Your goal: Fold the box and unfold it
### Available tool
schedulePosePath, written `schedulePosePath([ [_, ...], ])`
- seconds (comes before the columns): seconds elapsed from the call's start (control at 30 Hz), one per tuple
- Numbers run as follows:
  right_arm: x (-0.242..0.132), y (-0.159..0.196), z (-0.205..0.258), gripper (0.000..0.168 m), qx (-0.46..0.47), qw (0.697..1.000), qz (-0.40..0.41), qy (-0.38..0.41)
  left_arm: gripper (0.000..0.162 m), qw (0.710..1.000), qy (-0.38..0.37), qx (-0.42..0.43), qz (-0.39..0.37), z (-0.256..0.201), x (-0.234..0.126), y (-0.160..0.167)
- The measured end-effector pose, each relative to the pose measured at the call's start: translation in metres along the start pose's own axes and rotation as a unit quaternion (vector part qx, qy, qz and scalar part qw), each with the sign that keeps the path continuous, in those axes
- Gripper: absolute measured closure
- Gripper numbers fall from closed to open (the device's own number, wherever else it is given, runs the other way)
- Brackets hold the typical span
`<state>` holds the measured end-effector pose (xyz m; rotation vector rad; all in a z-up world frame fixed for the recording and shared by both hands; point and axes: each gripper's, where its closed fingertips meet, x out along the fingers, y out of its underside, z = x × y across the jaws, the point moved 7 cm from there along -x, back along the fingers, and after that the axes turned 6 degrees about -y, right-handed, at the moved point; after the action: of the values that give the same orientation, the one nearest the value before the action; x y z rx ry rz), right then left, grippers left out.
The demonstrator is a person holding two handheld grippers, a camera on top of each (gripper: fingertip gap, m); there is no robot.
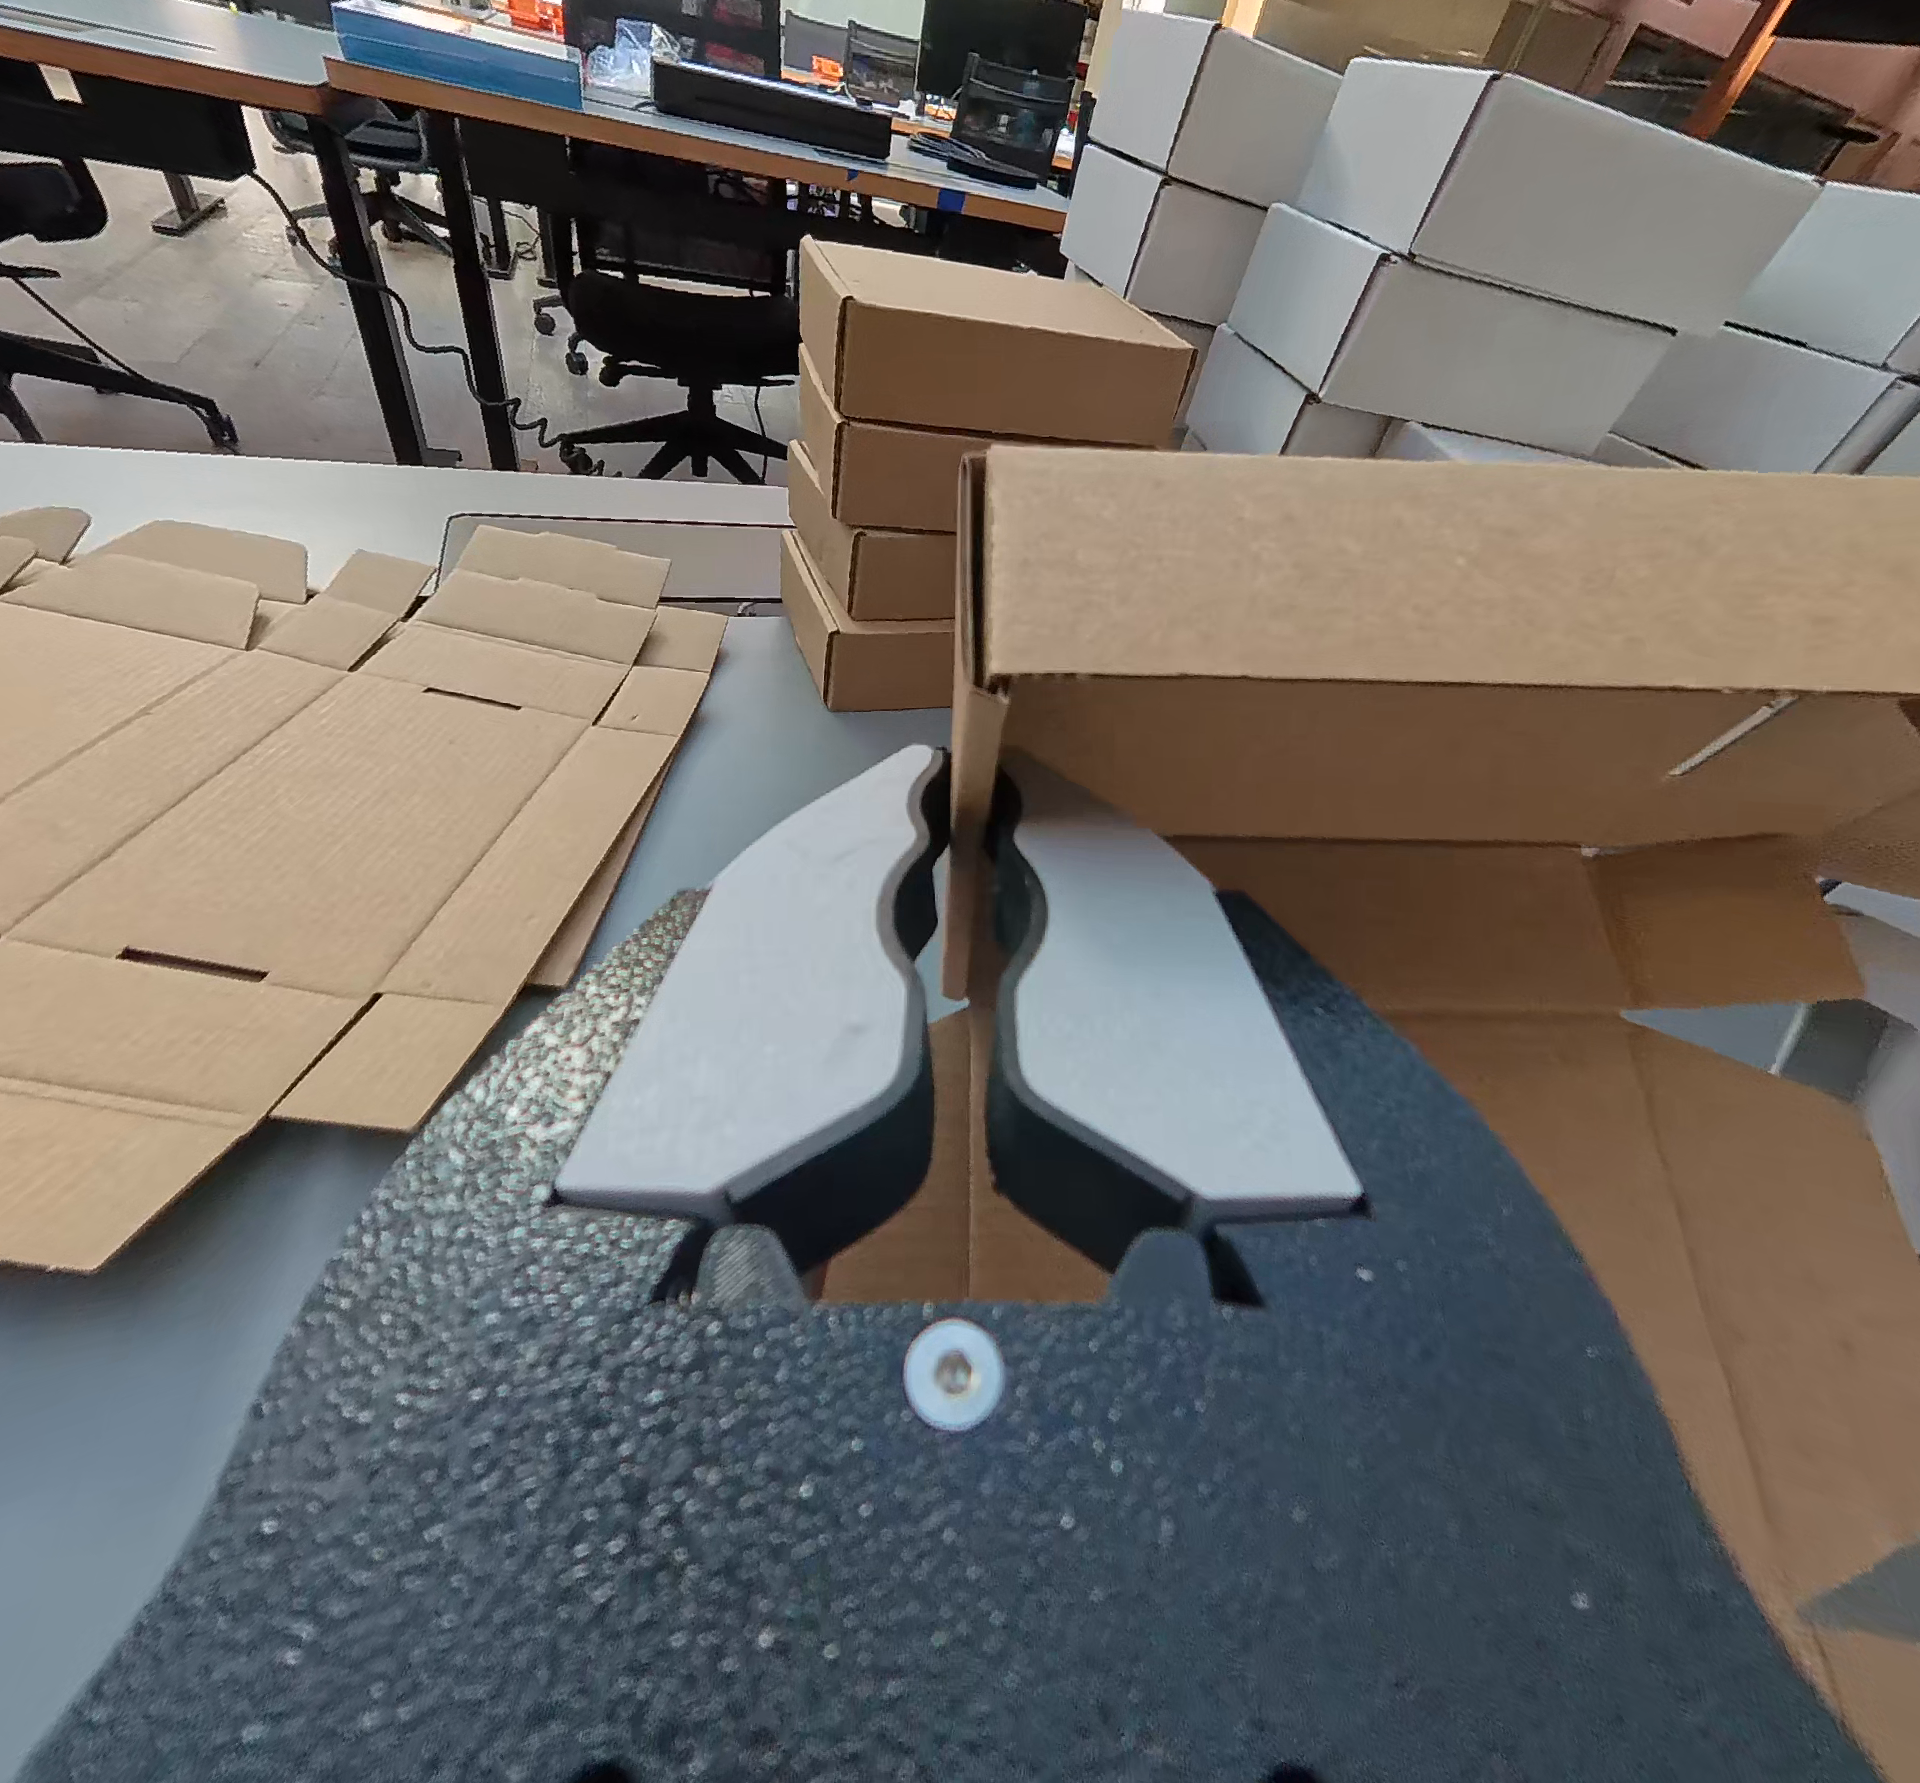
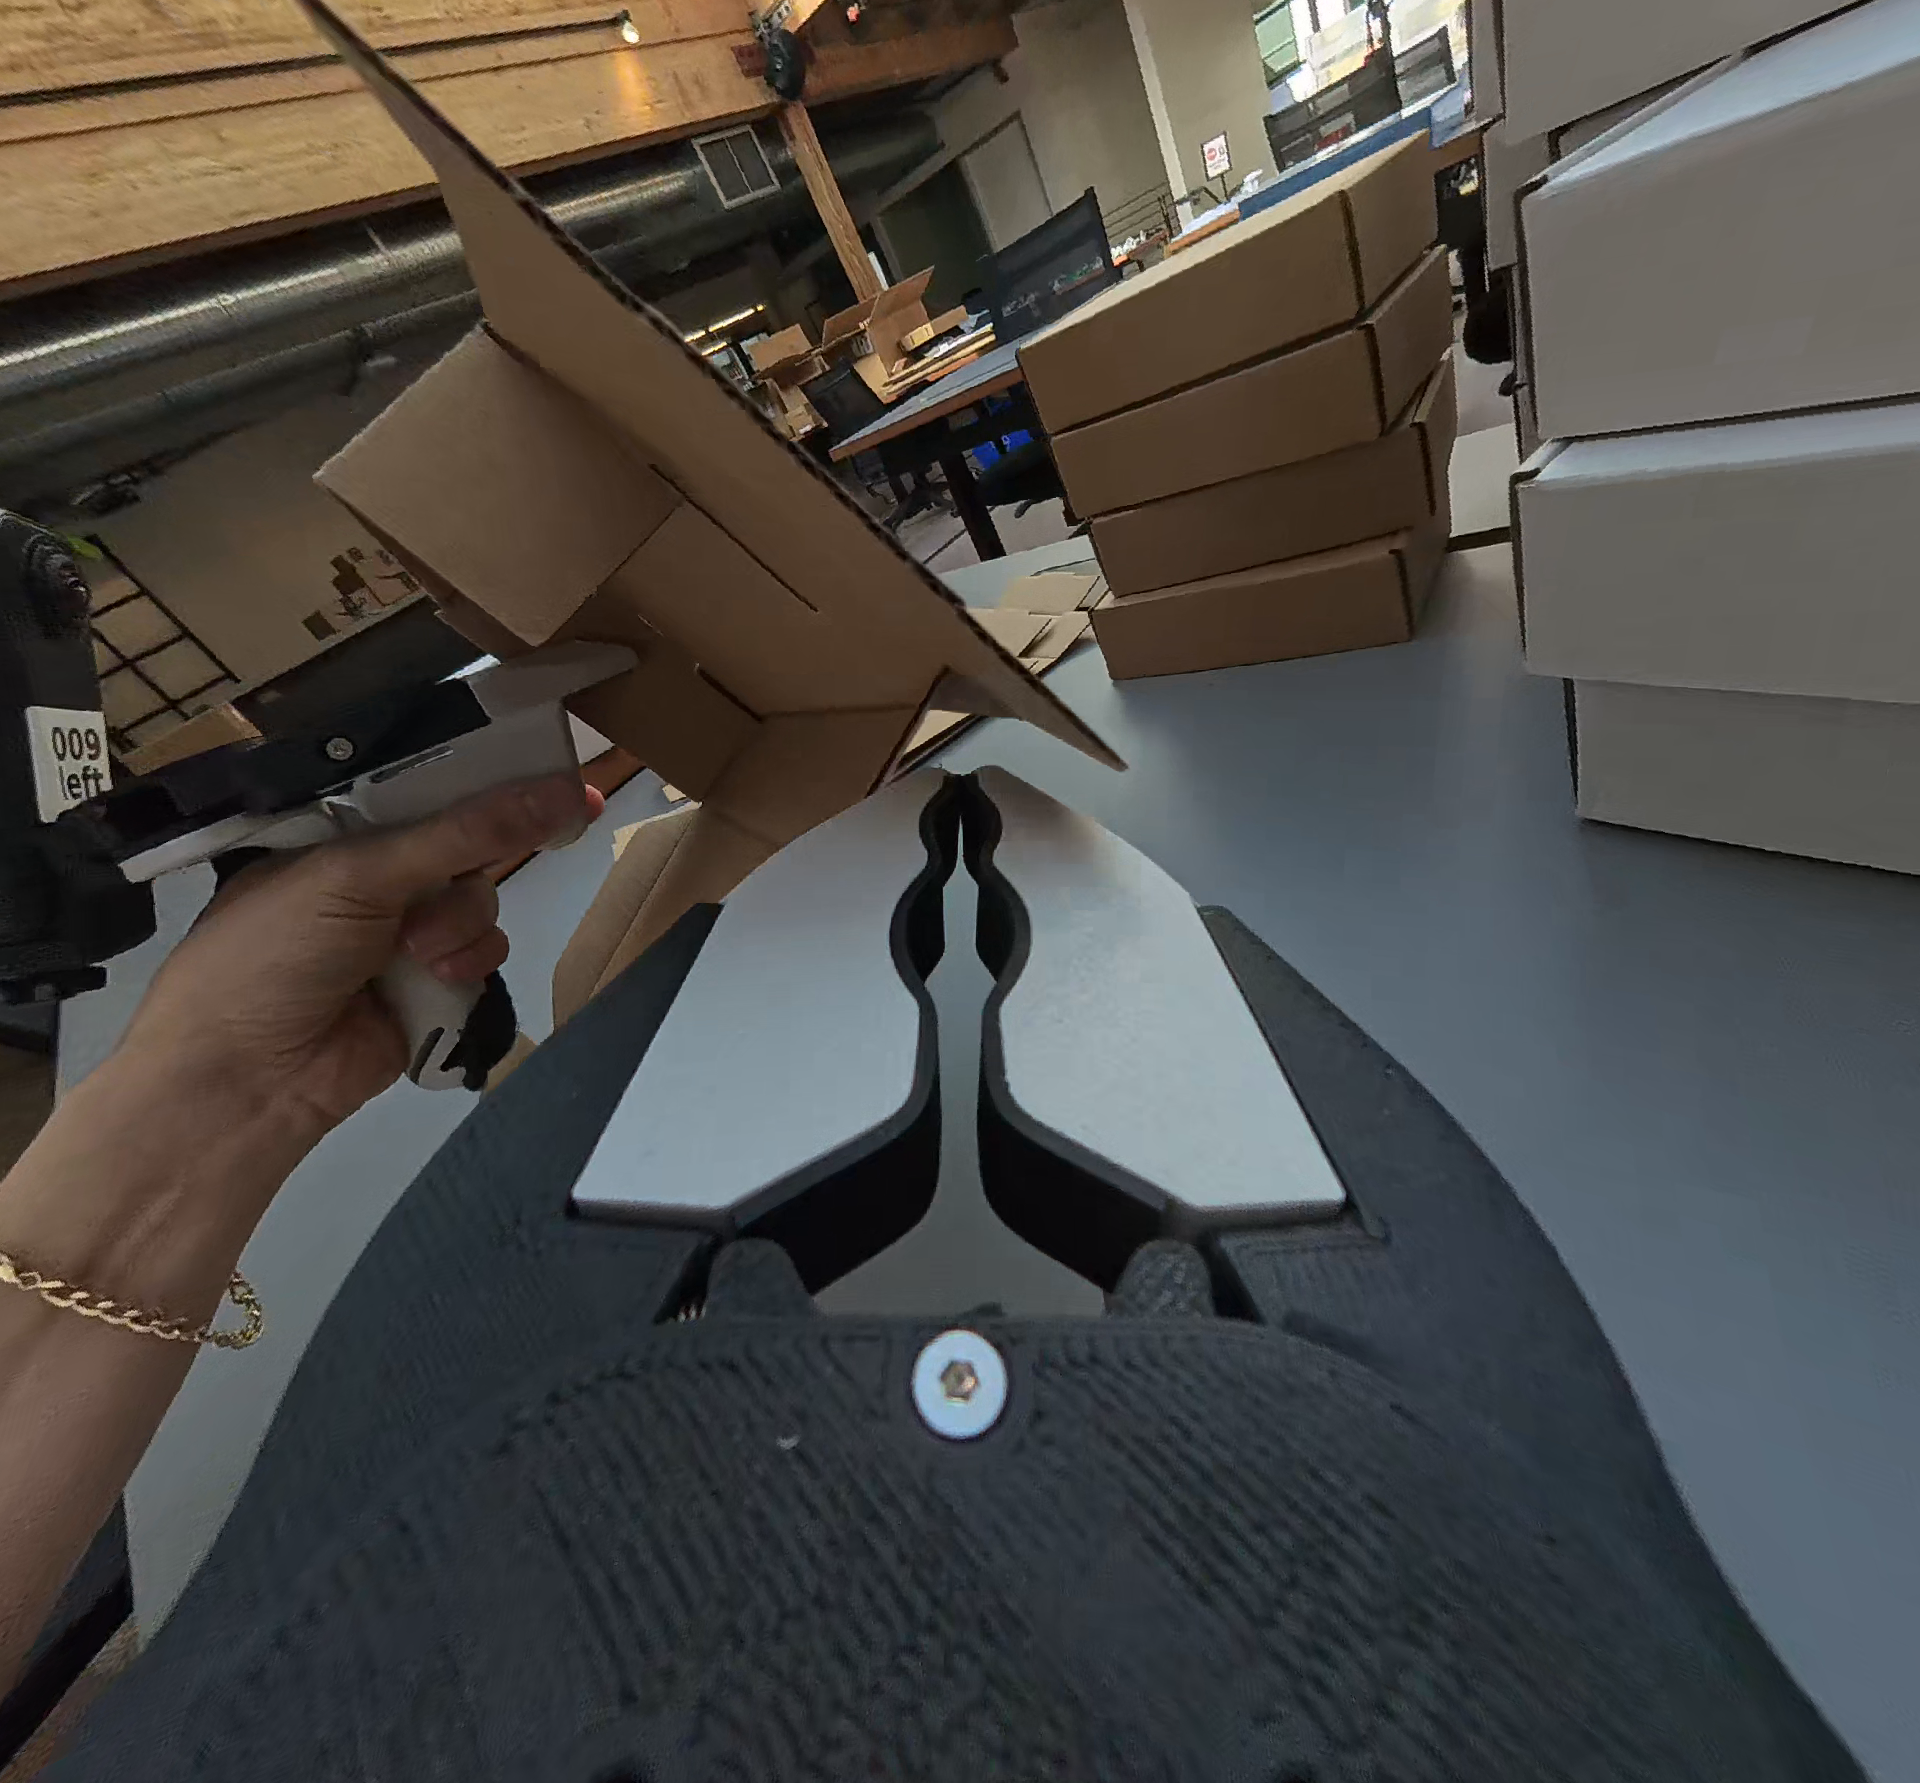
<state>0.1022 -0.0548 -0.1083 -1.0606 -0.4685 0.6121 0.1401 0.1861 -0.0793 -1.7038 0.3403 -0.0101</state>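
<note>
Lying at the far left of the grey bench [image 1: 156,1401] is a spread of flat cardboard sheets [image 1: 312,798], unfolded and overlapping. Next to it, the left gripper [image 1: 971,834] is pinching a thin upright flap of the half-folded brown box [image 1: 1403,590], with its fingers [image 1: 831,954] drawn narrow on either side of that flap. In the right wrist view, a hand [image 2: 312,954] is holding this gripper's handle, and the box [image 2: 644,507] is riding tilted above the bench [image 2: 1455,1006], one wide panel slanting down to the right. The right gripper [image 2: 964,798] is sitting just under the low edge of that panel; its fingers [image 2: 810,985] are pressed together at the tips, and no cardboard is showing between them. Whether the tips are touching the panel cannot be told. Behind the box, a stack of four closed brown boxes [image 1: 935,486] is standing on the bench. At the far right, white boxes [image 1: 1507,227] are piled in rows.
</note>
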Motion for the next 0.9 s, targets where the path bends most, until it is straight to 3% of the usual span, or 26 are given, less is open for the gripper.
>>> schedulePosePath([
  [0.17, 0.004, -0.001, 0.013, 0.168, -0.133, 0.990, 0.042, 0.011, 0.157, 0.999, -0.011, 0.035, 0.003, -0.007, 0.002, 0.003],
  [0.27, 0.010, 0.001, 0.023, 0.168, -0.271, 0.958, 0.084, 0.042, 0.157, 0.999, -0.011, 0.045, 0.010, -0.015, 0.003, 0.005],
  [0.37, 0.020, 0.009, 0.035, 0.168, -0.456, 0.873, 0.146, 0.095, 0.157, 0.998, -0.014, 0.049, 0.021, -0.021, 0.005, 0.005],
  [0.47, 0.032, 0.026, 0.045, 0.168, -0.619, 0.744, 0.209, 0.140, 0.157, 0.998, -0.014, 0.044, 0.036, -0.023, 0.008, 0.004],
  [0.53, 0.039, 0.037, 0.048, 0.168, -0.679, 0.671, 0.254, 0.157, 0.157, 0.998, -0.006, 0.039, 0.043, -0.025, 0.008, 0.004],
  [0.57, 0.042, 0.042, 0.048, 0.168, -0.690, 0.651, 0.276, 0.156, 0.156, 0.998, -0.004, 0.039, 0.044, -0.025, 0.007, 0.003],
  [0.67, 0.050, 0.053, 0.046, 0.168, -0.669, 0.661, 0.314, 0.128, 0.155, 0.998, -0.005, 0.047, 0.043, -0.026, 0.006, 0.002],
  [0.8, 0.049, 0.047, 0.048, 0.168, -0.651, 0.689, 0.290, 0.135, 0.156, 0.996, -0.028, 0.080, 0.038, -0.021, 0.006, 0.005],
  [0.9, 0.042, 0.037, 0.052, 0.168, -0.601, 0.752, 0.250, 0.106, 0.157, 0.996, -0.034, 0.078, 0.038, -0.015, 0.007, 0.005],
])
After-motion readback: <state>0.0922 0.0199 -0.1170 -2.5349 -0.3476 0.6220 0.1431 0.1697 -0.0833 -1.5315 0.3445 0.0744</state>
